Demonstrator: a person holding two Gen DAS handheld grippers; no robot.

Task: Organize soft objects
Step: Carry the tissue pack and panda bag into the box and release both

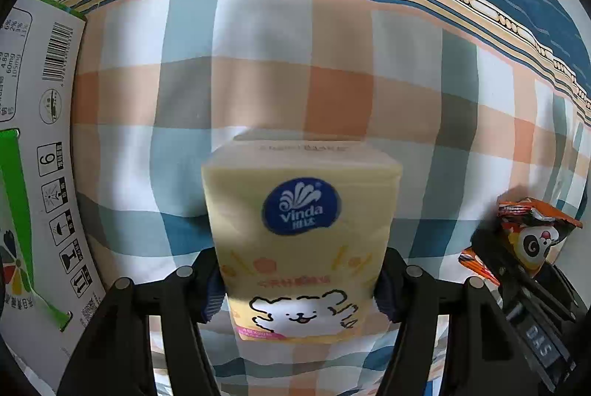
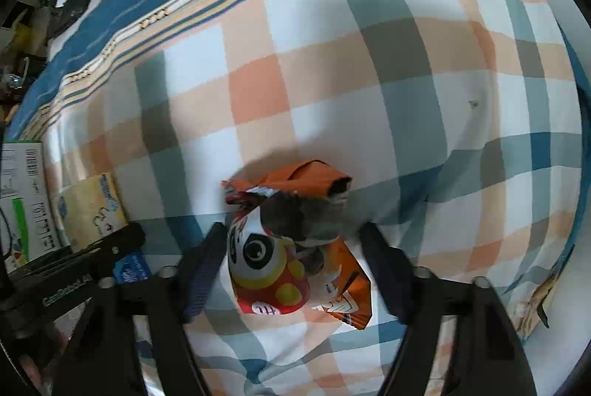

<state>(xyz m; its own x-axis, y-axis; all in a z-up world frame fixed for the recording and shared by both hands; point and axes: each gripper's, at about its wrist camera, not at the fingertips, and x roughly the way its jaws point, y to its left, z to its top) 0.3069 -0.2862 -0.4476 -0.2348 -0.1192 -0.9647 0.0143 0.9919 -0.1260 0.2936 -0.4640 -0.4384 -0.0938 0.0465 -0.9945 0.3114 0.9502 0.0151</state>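
your left gripper [image 1: 301,289] is clamped on the yellow tissue pack [image 1: 301,233]. your right gripper [image 2: 295,270] sits wide around the orange snack bag [image 2: 291,248], above the checked bedsheet [image 2: 332,82].

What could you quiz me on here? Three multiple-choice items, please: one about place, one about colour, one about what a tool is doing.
1. Where does the cardboard box stand relative to the tissue pack in the left view?
A. to its left
B. on top of it
C. to its right

2. What colour is the logo on the tissue pack?
A. green
B. blue
C. red

3. What is the left tool doing?
A. hanging open over the checked cloth
B. gripping the snack bag
C. gripping the tissue pack

Answers:
1 A, the box fills the left edge.
2 B, the oval is blue.
3 C, both fingers press the pack's sides.
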